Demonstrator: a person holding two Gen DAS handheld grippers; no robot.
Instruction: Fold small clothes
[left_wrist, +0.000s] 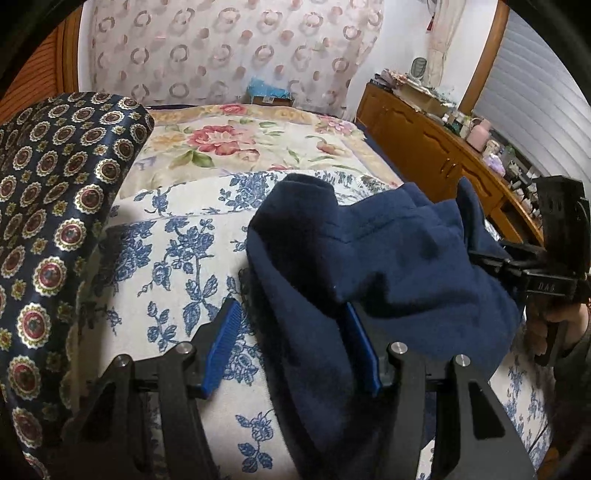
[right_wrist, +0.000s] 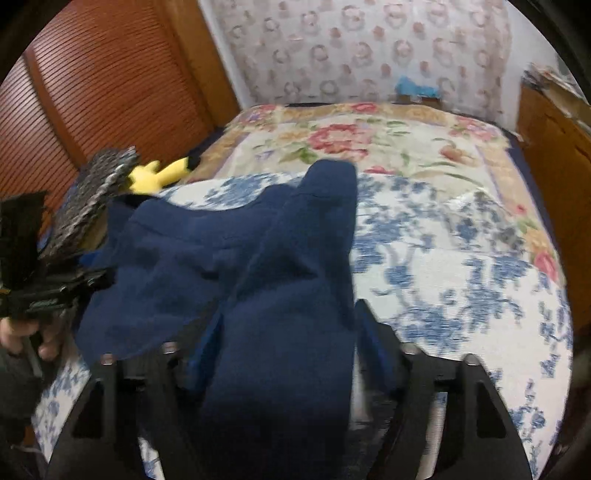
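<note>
A navy fleece garment (left_wrist: 388, 258) lies rumpled on the bed's blue-flowered sheet (left_wrist: 177, 258). In the left wrist view my left gripper (left_wrist: 295, 347) stands open. The garment's left edge lies between its blue pads (left_wrist: 225, 343) and over the right one, while the left pad is clear of the cloth. From the right, my right gripper (left_wrist: 495, 258) reaches into the garment's far edge. In the blurred right wrist view a bunched fold of the garment (right_wrist: 280, 295) fills the gap of my right gripper (right_wrist: 288, 347). A pale gap shows beside the right finger. The left gripper (right_wrist: 85, 282) is at the garment's left edge.
A dark blue cloth with medallion print (left_wrist: 55, 221) rises at the left. A yellow plush toy (right_wrist: 159, 175) lies by the slatted wooden door (right_wrist: 110, 92). A flowered blanket (left_wrist: 240, 140) covers the far bed. A cluttered wooden cabinet (left_wrist: 424, 147) runs along the right.
</note>
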